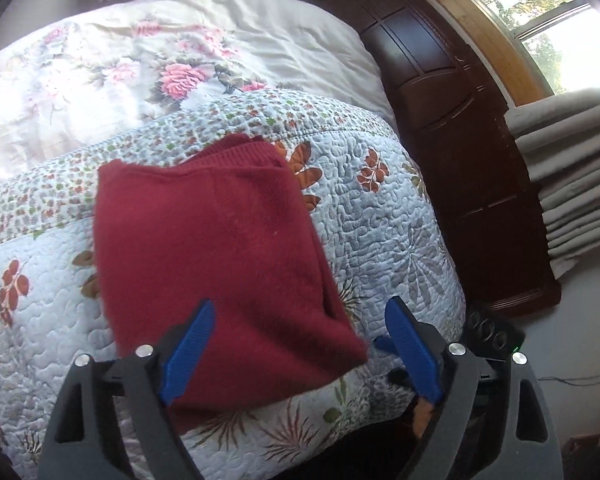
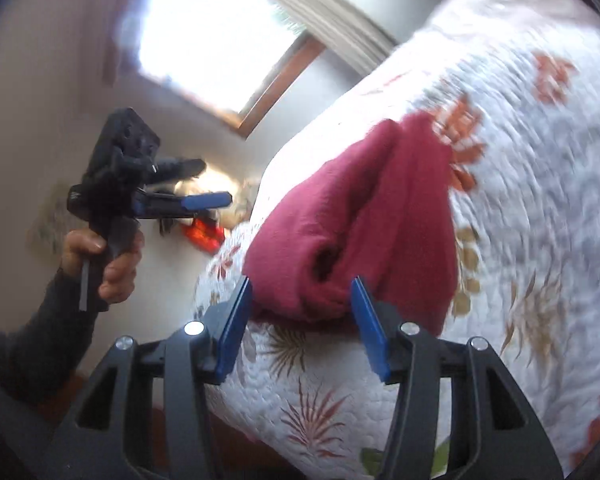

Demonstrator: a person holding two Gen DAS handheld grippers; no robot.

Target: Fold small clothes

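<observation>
**me:** Since the red sweater (image 1: 216, 248) is already a bundle on the quilt (image 1: 400, 216), near the corner of the bed, I'd say the fold is mostly done. My left gripper (image 1: 300, 354) is spread wide with nothing in it. One finger sits over the near edge of the knit and the other is out past it. My right gripper (image 2: 302, 322) is wide open too, empty, pointing at the rolled end.

**other:** What could mess it up from here?

**me:** That rolled end looks loose to me, with a gap in the middle of it. If I clip it with a finger while backing off, I reckon the layers slide apart. It's also close to the edge of the bed, so one nudge could tip it off.

**other:** Anything you can't see?

**me:** Plenty. The right view is smeared with blur, so I can't say if a finger touches the cloth. Sleeves and collar are tucked out of sight. In that same view my left hand (image 2: 112, 264) shows on its handle, well off to the side of the bed.
</observation>
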